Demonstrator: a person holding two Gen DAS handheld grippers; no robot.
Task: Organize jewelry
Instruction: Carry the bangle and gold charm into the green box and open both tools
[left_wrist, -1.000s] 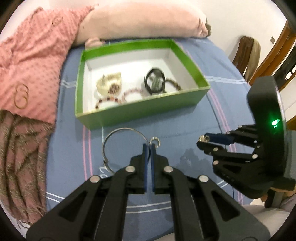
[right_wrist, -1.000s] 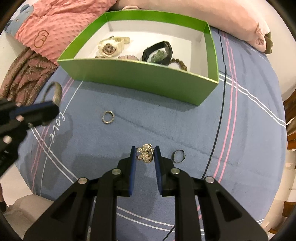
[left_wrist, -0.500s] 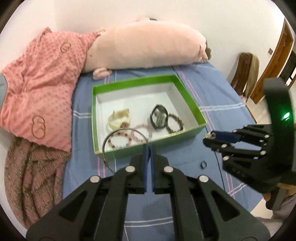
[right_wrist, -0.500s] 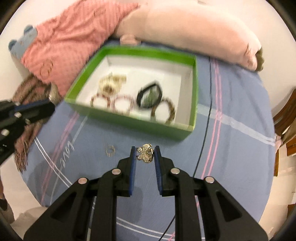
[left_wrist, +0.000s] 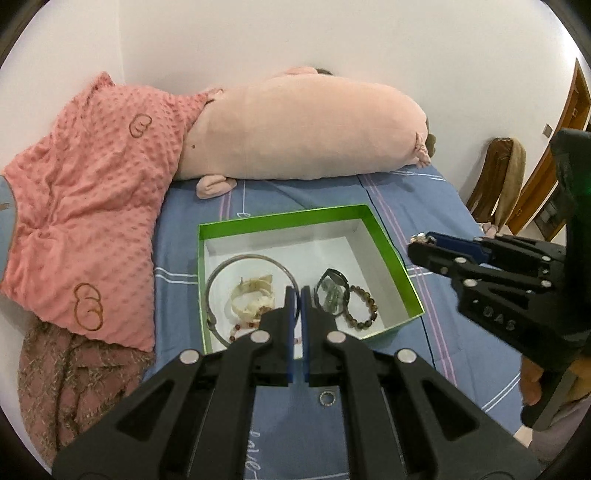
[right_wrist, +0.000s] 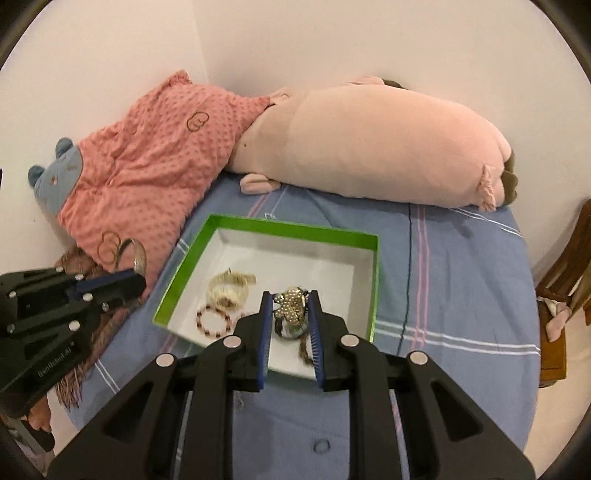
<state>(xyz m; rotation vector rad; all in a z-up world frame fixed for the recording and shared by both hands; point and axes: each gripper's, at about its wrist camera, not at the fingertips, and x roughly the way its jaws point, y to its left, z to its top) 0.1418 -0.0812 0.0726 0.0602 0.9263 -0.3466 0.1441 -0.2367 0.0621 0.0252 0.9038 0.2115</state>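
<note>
A green box (left_wrist: 397, 260) with a white inside lies on the blue bedspread. In it are a cream watch (left_wrist: 255, 299), a black watch (left_wrist: 332, 291), a brown bead bracelet (left_wrist: 364, 308) and a red bead bracelet (right_wrist: 212, 321). My left gripper (left_wrist: 296, 295) is shut on a thin silver bangle (left_wrist: 251, 257), which hangs over the box's left half. My right gripper (right_wrist: 290, 300) is shut on a pearly gold brooch (right_wrist: 291, 308) above the box's near right part. A small ring (left_wrist: 327, 398) and another ring (right_wrist: 322, 446) lie on the bedspread in front of the box.
A long pink plush pillow (left_wrist: 303, 133) lies behind the box against the wall. A pink dotted blanket (left_wrist: 92, 206) and a brown scarf (left_wrist: 59, 376) lie to the left. A wooden chair (right_wrist: 565, 288) stands past the bed's right edge.
Both grippers have risen from the bedspread, the left with the bangle and the right with the brooch, and now hang over the green box. The rings stayed on the bed.
</note>
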